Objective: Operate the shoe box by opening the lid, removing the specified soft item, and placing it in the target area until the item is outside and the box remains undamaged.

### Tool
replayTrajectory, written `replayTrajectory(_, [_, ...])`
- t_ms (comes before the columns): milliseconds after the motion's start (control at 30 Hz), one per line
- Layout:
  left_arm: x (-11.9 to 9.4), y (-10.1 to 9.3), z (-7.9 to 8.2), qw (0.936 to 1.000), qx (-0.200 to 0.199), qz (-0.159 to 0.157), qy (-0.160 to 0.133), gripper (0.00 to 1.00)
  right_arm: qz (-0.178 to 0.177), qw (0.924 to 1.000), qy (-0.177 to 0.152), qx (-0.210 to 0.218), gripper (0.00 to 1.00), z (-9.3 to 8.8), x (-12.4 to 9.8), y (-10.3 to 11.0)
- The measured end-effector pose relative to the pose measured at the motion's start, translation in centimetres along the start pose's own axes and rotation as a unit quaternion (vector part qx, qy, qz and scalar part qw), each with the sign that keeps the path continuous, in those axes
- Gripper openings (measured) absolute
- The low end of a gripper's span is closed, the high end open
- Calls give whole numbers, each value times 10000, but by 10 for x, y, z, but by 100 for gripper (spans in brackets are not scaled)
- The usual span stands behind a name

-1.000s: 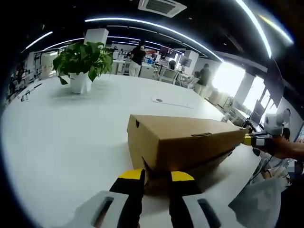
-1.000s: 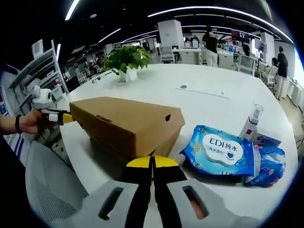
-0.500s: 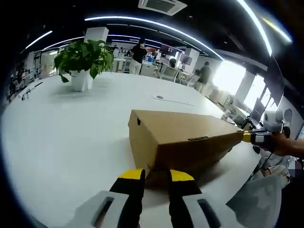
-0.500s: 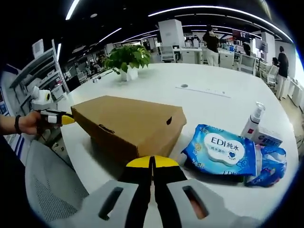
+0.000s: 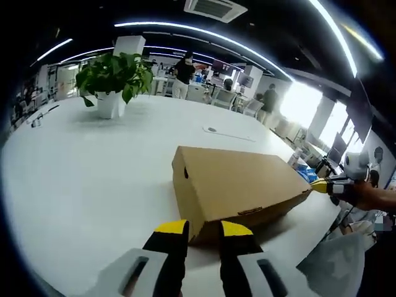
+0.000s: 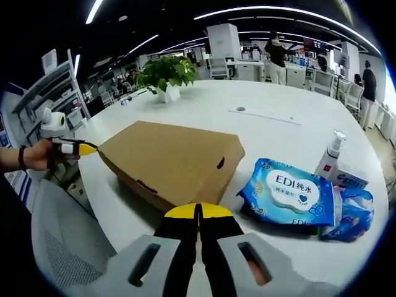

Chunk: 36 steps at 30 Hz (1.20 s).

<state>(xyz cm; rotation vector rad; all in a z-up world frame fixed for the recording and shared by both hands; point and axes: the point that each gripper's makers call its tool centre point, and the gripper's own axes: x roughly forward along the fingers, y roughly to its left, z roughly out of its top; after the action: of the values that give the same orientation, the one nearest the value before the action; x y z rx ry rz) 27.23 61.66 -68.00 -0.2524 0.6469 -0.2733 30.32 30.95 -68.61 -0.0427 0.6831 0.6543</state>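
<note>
A brown cardboard shoe box (image 5: 238,185) lies on the white table (image 5: 93,173), its lid down over the base. My left gripper (image 5: 203,228) is at the box's near end, its yellow-tipped jaws a little apart with nothing between them. My right gripper (image 6: 198,210) has its jaws pressed together just in front of the box (image 6: 173,161). In the left gripper view the right gripper (image 5: 322,184) comes in from the right, hand-held, with its tip at the box's far corner. In the right gripper view the left gripper (image 6: 80,148) meets the opposite corner. The box's contents are hidden.
To the right of the box lie a blue EDI wipes pack (image 6: 291,192), a second blue pack (image 6: 352,216), a pump bottle (image 6: 328,158) and a small white carton (image 6: 352,179). A potted plant (image 5: 114,77) stands far back. A grey mesh chair (image 6: 62,241) is at the table edge.
The lid was raised along one side, showing a dark gap; it has come down flat onto the box. Both grippers stay at the box's ends.
</note>
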Motion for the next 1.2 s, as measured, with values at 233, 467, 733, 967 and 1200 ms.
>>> replayTrajectory(233, [-1,3,4,9994,-343,2,-106,20,-249,9995,-99,162,0,8,-8,-15])
replayTrajectory(467, [0,-4,12,9979,-597,-112,-229,23,-93,9980,-347,523,7,25,-10,-11])
replayTrajectory(733, [7,-9,6,9979,-623,-182,-82,28,115,9973,-362,635,18,23,-1,1])
replayTrajectory(967, [11,-9,-2,9972,-722,-174,35,27,296,9895,-378,1362,19,9,8,7])
replayTrajectory(1200, [15,-8,-9,9967,-771,-186,195,26,373,9907,-155,1298,18,-7,14,14])
